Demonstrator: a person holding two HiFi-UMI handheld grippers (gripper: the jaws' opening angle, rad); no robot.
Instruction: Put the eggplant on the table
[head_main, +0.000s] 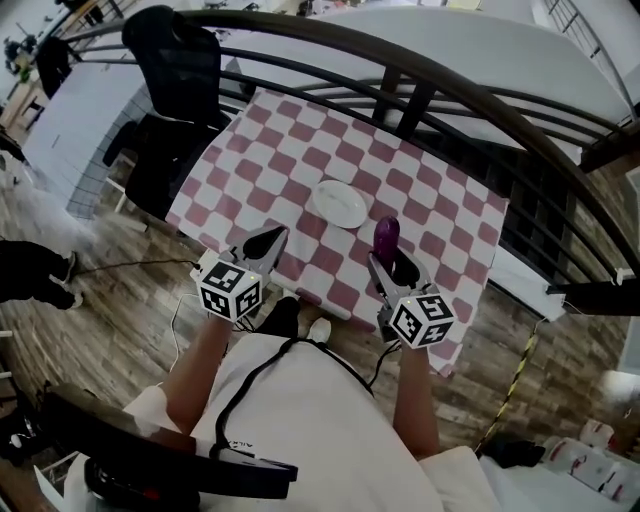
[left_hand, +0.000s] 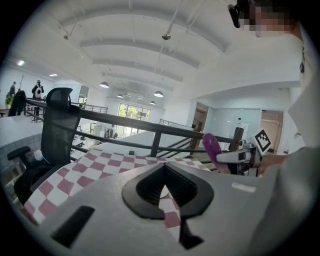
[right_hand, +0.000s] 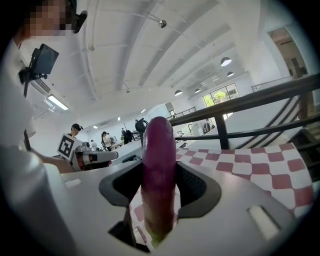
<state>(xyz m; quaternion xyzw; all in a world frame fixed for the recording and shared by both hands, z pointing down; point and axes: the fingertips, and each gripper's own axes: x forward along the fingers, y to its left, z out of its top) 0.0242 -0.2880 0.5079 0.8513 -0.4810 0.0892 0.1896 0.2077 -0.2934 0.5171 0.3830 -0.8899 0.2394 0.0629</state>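
A purple eggplant (head_main: 386, 235) stands upright between the jaws of my right gripper (head_main: 392, 265), which is shut on it over the near right part of the checkered table (head_main: 300, 140). In the right gripper view the eggplant (right_hand: 159, 170) fills the gap between the jaws, its green stem end at the bottom. My left gripper (head_main: 268, 243) hovers over the table's near edge on the left; its jaws are together with nothing in them, and the left gripper view shows only cloth (left_hand: 105, 165) beyond them. From that view the eggplant (left_hand: 212, 148) shows at the right.
A white plate (head_main: 339, 203) lies on the cloth just beyond both grippers. A dark curved railing (head_main: 440, 90) runs behind the table. A black office chair (head_main: 170, 70) stands at the far left corner. Wooden floor surrounds the table.
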